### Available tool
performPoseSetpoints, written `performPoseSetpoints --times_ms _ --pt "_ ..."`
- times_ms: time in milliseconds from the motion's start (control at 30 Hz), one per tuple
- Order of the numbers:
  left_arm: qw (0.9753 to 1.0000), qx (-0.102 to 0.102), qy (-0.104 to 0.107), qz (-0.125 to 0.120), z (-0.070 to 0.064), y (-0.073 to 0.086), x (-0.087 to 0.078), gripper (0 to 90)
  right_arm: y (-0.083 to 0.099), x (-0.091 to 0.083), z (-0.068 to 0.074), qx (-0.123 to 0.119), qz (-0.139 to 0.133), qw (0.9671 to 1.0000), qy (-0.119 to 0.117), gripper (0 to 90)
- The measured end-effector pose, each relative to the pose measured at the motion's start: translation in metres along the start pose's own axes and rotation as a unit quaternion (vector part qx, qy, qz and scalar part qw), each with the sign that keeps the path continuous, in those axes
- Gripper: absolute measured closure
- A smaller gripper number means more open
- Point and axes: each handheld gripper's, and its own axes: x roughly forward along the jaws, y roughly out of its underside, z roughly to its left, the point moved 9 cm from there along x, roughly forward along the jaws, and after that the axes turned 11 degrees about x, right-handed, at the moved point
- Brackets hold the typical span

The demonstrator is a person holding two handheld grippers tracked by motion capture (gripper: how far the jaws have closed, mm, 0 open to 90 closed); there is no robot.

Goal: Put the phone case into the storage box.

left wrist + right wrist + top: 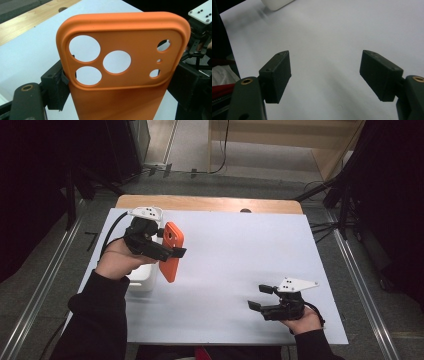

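Gripping an orange phone case (pixel 171 252), the left tongs (pixel 170 251) hold it above the left part of the white desk (pixel 235 255), clear of the surface. In the left gripper view the case (pixel 120 65) stands upright between the two black jaws, which press on its side edges below the camera cut-out; three large round holes and three small ones pierce that raised panel. The case's upper end points away from the person in the high view.

A white box-like object (pixel 142 277) sits on the desk just below the left hand (pixel 117 260), partly hidden by it; what it is cannot be told.

The right tongs (pixel 260 296) hover low over the near right part of the desk, well apart from the case. In the right gripper view the right tongs (pixel 325 75) stand wide, with bare desk between the jaws. The right hand (pixel 302 320) grips them from the near edge.
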Motion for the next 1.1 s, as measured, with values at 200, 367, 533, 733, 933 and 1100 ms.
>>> performPoseSetpoints --times_ms 200,367,533,733,933,1100 --pt "0.9999 -0.004 -0.008 -0.007 0.004 0.000 -0.008 15.6 0.000 0.001 0.001 -0.002 0.000 1.0000 0.000 23.7" --pt "0.9995 -0.023 -0.021 -0.009 0.010 0.001 -0.016 15.6 0.000 0.001 0.001 0.000 0.001 1.0000 -0.001 23.7" --pt "0.9986 -0.027 -0.043 -0.018 0.015 -0.001 -0.024 15.6 0.000 0.001 0.002 0.000 0.002 1.0000 -0.001 23.7" --pt "0.9977 -0.029 -0.056 -0.027 0.020 0.000 -0.037 15.6 0.001 0.001 0.002 0.001 0.003 1.0000 0.000 23.7" --pt "0.9958 -0.040 -0.076 -0.033 0.029 0.003 -0.047 15.6 0.001 0.002 0.004 -0.001 0.007 1.0000 -0.003 23.7" --pt "0.9932 -0.048 -0.101 -0.033 0.039 0.008 -0.051 15.6 0.001 0.002 0.003 -0.002 0.006 1.0000 -0.001 23.7"
